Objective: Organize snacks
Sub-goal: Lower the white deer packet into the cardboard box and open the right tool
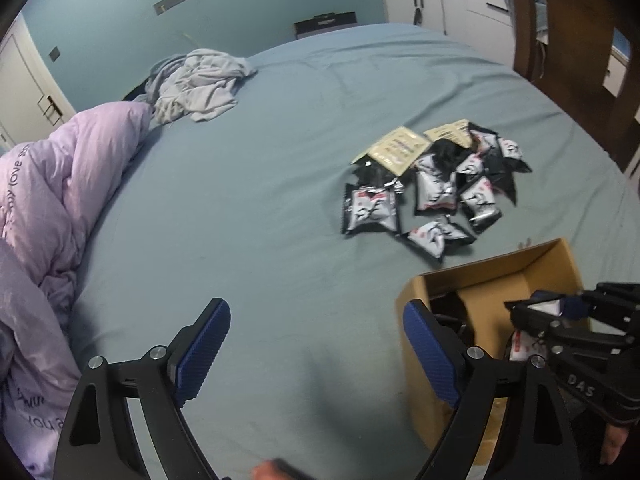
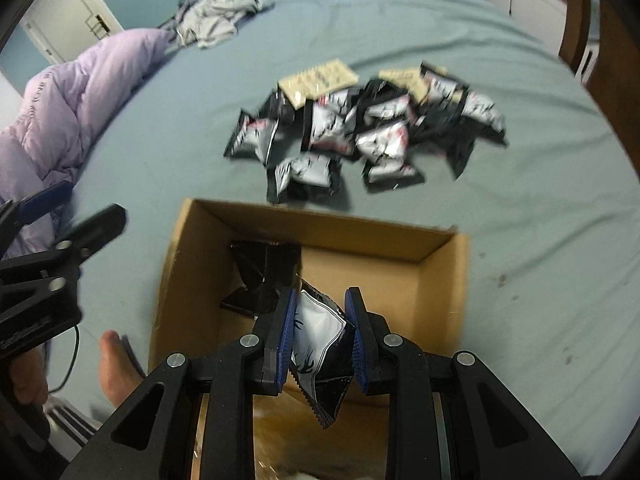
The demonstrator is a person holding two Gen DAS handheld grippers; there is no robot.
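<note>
A pile of black-and-white snack packets (image 1: 436, 192) with tan flat packets (image 1: 400, 150) lies on the blue-grey bed; it also shows in the right wrist view (image 2: 360, 132). An open cardboard box (image 2: 444, 280) sits in front of the pile, with a dark packet (image 2: 264, 276) inside. My right gripper (image 2: 320, 336) is shut on a black-and-white snack packet (image 2: 320, 344) and holds it over the box. My left gripper (image 1: 316, 352) is open and empty, over bare sheet left of the box (image 1: 416, 292).
A lilac duvet (image 1: 44, 216) is bunched at the left of the bed. A crumpled grey garment (image 1: 196, 84) lies at the far side. White cabinets (image 1: 448, 4) and a wooden door (image 1: 572, 40) stand beyond the bed.
</note>
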